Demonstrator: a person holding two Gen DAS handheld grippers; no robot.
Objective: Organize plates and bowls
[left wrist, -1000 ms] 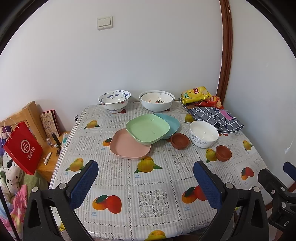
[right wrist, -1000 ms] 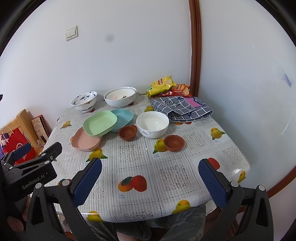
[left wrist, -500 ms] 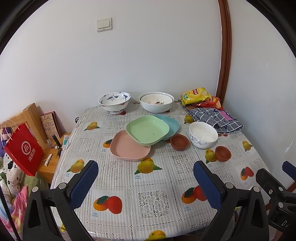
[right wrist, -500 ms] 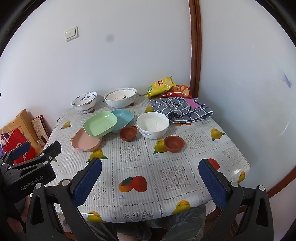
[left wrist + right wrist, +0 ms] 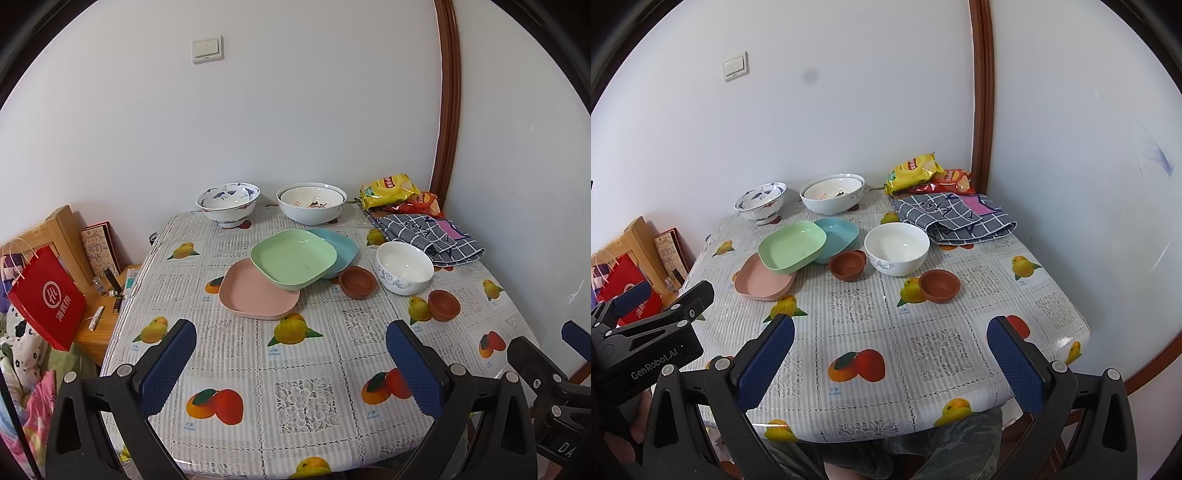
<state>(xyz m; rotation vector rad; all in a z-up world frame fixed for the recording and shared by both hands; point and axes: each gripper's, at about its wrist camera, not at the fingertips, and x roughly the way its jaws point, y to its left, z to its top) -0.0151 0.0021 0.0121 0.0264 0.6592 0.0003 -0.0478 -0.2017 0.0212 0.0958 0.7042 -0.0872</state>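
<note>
On the desk: a fruit-print cloth (image 5: 306, 354) covers the desk (image 5: 1067, 332), which stands in a room corner against white walls.
Plates: three square plates overlap in a row near the middle. The green plate (image 5: 293, 262) lies on top, resting on the pink plate (image 5: 251, 295) to its left front and on the blue plate (image 5: 340, 247) behind to its right.
Brown bowls: one brown bowl (image 5: 357, 282) sits just right of the plates and beside the white bowl; a second brown bowl (image 5: 444, 304) sits apart, nearer the right edge.
White bowl: the white bowl (image 5: 404, 267), with a blue pattern on its side, stands upright between the two brown bowls, just in front of the cloth.
Back row: a blue-painted bowl (image 5: 228, 204) and a wide bowl (image 5: 312, 203) stand side by side near the wall.
Corner: a checked cloth (image 5: 432, 236) lies folded, with snack bags (image 5: 391, 190) behind it.
Left gripper (image 5: 291, 363): held above the near edge of the desk, jaws spread wide, nothing between them.
Right gripper (image 5: 892, 363): also above the near edge, jaws wide apart and empty, well short of the dishes.
Beside the desk: a red bag (image 5: 48, 299) hangs by a wooden stand to the left.
Wall: a switch (image 5: 208, 49) is mounted above the back row.
</note>
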